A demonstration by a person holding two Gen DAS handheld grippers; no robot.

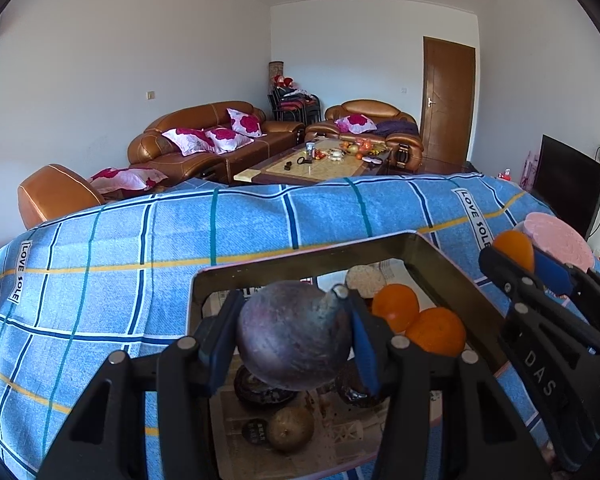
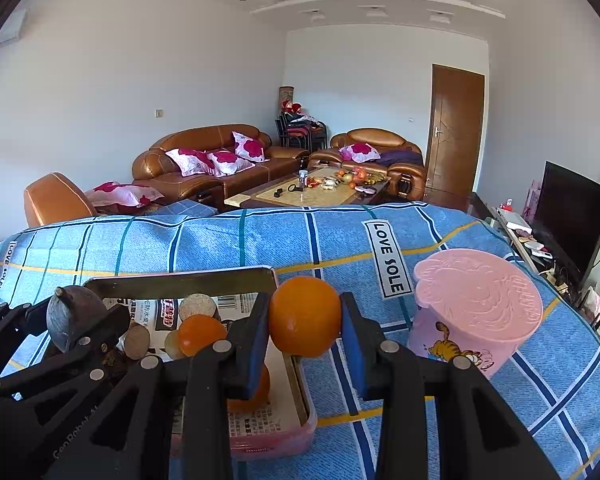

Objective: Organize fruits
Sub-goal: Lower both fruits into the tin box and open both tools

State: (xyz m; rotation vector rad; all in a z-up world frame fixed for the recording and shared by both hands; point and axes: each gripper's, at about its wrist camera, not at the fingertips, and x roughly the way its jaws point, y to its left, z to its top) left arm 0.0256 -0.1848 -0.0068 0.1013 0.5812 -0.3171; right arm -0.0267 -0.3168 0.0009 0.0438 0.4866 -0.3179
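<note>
Broadly, a blue checked cloth [image 2: 228, 240] covers the table, and on it lies the landmark: a rectangular tray [image 1: 416, 246] lined with printed paper. Right of the tray stands one pink lidded tub [image 2: 476, 304]. Inside the tray lie two oranges [image 1: 396, 306], one pale rough fruit [image 1: 366, 280] at its far end and several dark fruits nearer. Above the tray, the left gripper [image 1: 296, 336] clamps one purple fruit [image 1: 292, 336]; over its right rim the right gripper [image 2: 305, 332] clamps a third orange [image 2: 305, 322].
</note>
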